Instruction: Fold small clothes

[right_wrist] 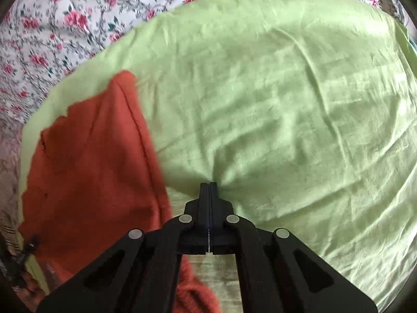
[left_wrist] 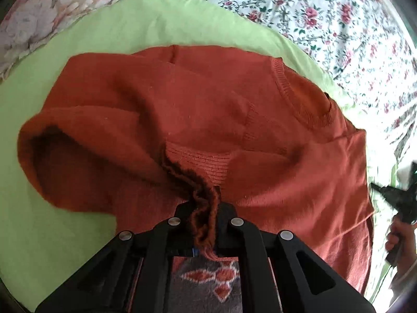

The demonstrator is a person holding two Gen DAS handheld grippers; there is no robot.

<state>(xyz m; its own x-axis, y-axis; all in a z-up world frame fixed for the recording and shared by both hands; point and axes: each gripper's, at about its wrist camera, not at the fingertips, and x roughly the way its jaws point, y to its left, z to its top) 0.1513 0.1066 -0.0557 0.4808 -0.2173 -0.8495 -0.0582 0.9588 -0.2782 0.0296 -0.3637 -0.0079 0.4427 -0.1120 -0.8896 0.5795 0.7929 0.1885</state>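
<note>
The rust-red sweater (left_wrist: 198, 120) lies spread on a light green sheet (left_wrist: 109, 41) over a floral bedspread (left_wrist: 325, 18); in the left wrist view it fills the middle, its ribbed neckline (left_wrist: 299, 99) out toward two o'clock and its long axis running roughly from nine to three. The left tool (left_wrist: 206, 208) is closed tight on a bunched ribbed edge (left_wrist: 203, 190) of the knit, seemingly a cuff or hem, with the pinched fabric rising between the pads at six o'clock; the rest of the garment fans away toward twelve. In the right wrist view the right tool (right_wrist: 209, 186) is pressed fully shut with no sweater between its pads; its tips sit at a small pucker in the green sheet, and whether they pinch that sheet I cannot tell. From this tool the sweater lies at nine o'clock, just beside but apart, one straight edge (right_wrist: 146, 140) running from eleven down to seven. So the left hand is the nearer, already holding the knit; the right must likely open and travel toward nine to take a matching edge before any fold.
</note>
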